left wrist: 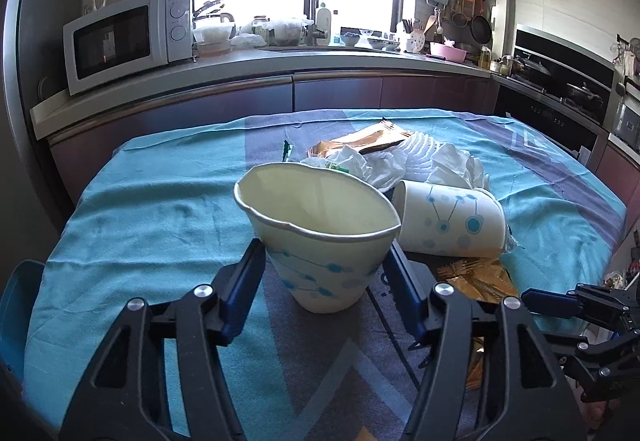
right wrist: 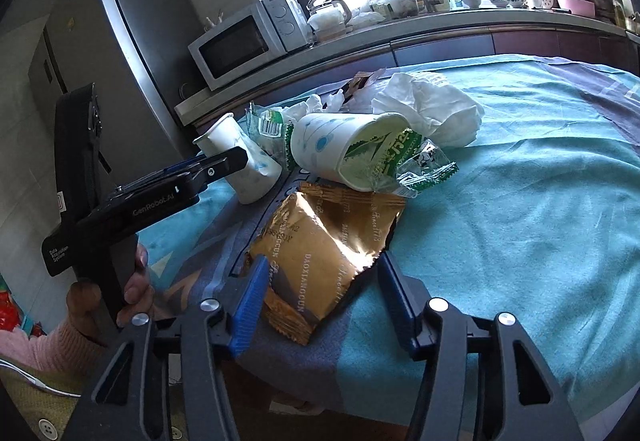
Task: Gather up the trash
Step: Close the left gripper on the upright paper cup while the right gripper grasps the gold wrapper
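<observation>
A white paper cup with blue dots [left wrist: 320,237] stands between the fingers of my left gripper [left wrist: 324,247], which is shut on it; its rim is squashed into an oval. The right wrist view shows this cup [right wrist: 244,169] tilted in that gripper. My right gripper [right wrist: 323,261] is shut on a gold snack wrapper [right wrist: 320,229] that lies on the blue tablecloth [right wrist: 520,221]. A second dotted cup [right wrist: 328,145] lies on its side behind it, with a green wrapper [right wrist: 404,161] stuck in its mouth. Crumpled white tissues [right wrist: 432,109] sit further back.
More wrappers and tissue [left wrist: 360,145] are piled behind the cups. A kitchen counter with a microwave [left wrist: 120,41] runs beyond the table, and a grey fridge [right wrist: 100,61] stands at the left. A blue chair back [left wrist: 20,301] is at the table's left edge. A person's hand [right wrist: 136,289] holds the left gripper's handle.
</observation>
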`<state>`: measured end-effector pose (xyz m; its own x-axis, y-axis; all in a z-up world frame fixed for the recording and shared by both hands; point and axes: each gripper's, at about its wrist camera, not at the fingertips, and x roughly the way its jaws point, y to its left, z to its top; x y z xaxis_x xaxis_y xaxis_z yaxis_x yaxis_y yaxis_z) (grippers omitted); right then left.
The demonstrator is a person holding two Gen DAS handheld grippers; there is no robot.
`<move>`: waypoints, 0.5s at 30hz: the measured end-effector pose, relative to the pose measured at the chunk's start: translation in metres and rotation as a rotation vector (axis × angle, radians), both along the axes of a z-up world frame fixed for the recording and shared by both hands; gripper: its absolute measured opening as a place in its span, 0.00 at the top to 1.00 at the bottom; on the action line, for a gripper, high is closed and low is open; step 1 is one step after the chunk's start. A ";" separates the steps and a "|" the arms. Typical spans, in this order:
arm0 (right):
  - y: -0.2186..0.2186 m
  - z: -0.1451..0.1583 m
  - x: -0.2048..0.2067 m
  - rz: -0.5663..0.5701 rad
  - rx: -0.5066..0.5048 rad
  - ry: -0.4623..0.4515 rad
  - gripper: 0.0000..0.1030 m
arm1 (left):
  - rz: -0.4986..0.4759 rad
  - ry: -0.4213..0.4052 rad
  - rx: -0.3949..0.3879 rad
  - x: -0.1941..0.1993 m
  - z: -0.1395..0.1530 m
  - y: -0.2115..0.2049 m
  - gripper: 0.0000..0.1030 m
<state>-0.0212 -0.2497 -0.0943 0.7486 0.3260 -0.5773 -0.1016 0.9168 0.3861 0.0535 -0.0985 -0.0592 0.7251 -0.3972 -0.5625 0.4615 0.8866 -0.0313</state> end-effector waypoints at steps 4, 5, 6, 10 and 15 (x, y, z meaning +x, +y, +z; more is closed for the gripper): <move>0.003 -0.001 0.002 0.029 0.012 0.011 0.69 | 0.013 0.017 -0.008 0.003 -0.002 0.002 0.67; 0.004 -0.001 0.002 0.036 0.014 0.013 0.71 | 0.016 0.024 -0.015 0.003 -0.003 0.004 0.68; 0.006 -0.002 0.002 0.042 0.014 0.014 0.73 | 0.016 0.031 -0.022 0.003 -0.003 0.007 0.68; 0.011 -0.002 0.005 0.063 0.014 0.016 0.87 | 0.037 0.022 -0.032 0.001 -0.001 0.017 0.73; 0.017 -0.002 0.008 0.083 0.023 0.007 0.94 | 0.054 0.025 -0.051 0.000 0.003 0.035 0.99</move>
<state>-0.0134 -0.2326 -0.0960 0.7143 0.4000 -0.5743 -0.1738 0.8963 0.4081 0.0531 -0.0637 -0.0567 0.7325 -0.3861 -0.5607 0.4113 0.9073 -0.0876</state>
